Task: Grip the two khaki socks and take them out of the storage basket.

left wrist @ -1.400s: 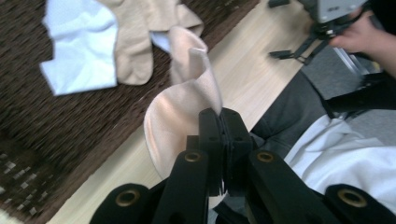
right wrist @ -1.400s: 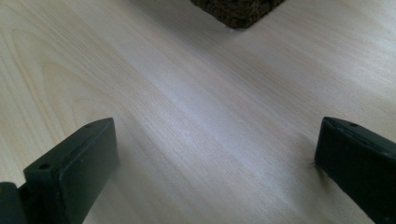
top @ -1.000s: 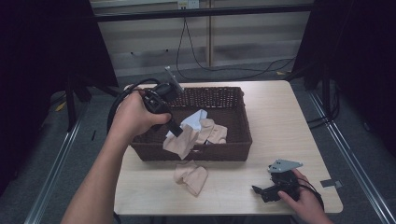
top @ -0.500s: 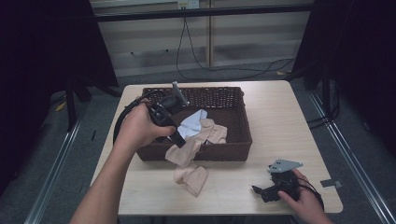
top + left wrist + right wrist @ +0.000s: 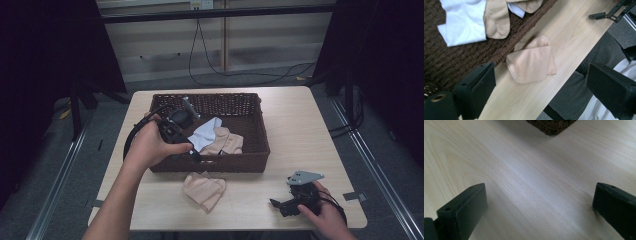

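On the pale wooden counter [image 5: 300,130] sits a dark brown woven basket [image 5: 255,130], and in it lie a white cloth [image 5: 206,134] and a beige sock [image 5: 226,142], the sock partly over the cloth. A second beige piece — a folded sock [image 5: 204,189] — lies on the counter just in front of the basket's near wall, close to it but outside it.

The left tool [image 5: 192,154] is held in the person's left hand [image 5: 150,145] above the basket's near left corner, tilted so it points down toward the counter. In the left gripper view its two black jaws stand wide apart with nothing between them; the folded sock [image 5: 531,61] lies below, in the gap, and the basket's weave [image 5: 454,60] with the white cloth [image 5: 464,22] fills the upper left.

The right tool [image 5: 280,204] rests low at the counter's near right corner, in the person's right hand [image 5: 325,215], well apart from the basket. In the right gripper view its jaws are also spread wide and empty — bare wood lies between them, and a corner of the basket [image 5: 550,125] shows at the top edge. A black cable [image 5: 131,137] loops from the left tool beside the basket's left wall.
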Demonstrator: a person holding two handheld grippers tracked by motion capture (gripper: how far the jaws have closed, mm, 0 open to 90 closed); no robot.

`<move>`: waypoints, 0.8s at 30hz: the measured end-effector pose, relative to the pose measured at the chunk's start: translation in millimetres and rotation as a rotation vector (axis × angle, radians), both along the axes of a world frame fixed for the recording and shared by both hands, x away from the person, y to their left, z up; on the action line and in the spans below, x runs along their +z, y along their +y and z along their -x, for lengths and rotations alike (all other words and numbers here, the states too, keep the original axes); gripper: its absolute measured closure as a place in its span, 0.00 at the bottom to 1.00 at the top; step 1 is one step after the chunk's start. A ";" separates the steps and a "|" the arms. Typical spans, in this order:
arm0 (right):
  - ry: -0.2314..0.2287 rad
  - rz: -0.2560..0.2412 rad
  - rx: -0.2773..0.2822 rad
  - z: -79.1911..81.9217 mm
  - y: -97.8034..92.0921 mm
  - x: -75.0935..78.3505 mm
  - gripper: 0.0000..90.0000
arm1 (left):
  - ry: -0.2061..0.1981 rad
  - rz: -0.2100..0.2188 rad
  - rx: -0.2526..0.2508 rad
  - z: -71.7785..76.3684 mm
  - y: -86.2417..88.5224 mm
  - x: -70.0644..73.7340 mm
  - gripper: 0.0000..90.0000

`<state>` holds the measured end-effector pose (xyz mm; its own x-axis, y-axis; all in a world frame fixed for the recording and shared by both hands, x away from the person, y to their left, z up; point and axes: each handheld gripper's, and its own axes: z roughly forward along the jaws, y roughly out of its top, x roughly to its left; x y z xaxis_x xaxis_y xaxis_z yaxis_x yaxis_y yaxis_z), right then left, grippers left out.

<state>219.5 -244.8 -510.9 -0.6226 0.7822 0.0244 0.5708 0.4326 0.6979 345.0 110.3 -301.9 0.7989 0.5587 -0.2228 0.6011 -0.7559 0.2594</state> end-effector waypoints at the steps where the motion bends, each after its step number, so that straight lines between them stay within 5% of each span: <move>1: 0.000 0.000 0.000 0.0 0.0 0.0 0.00 | -0.008 -0.005 -0.001 0.9 1.6 -2.0 0.09; 13: 0.003 0.002 0.001 0.2 -0.1 0.1 0.00 | 0.006 0.002 -0.005 13.2 22.5 -31.4 0.06; 24: 0.003 0.002 0.001 0.2 -0.1 0.1 0.00 | -0.006 0.010 0.049 28.3 36.4 -66.7 0.05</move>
<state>219.4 -244.9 -510.8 -0.6231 0.7818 0.0249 0.5724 0.4340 0.6957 316.7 146.7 -368.6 0.7720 0.5951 -0.2235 0.6357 -0.7230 0.2706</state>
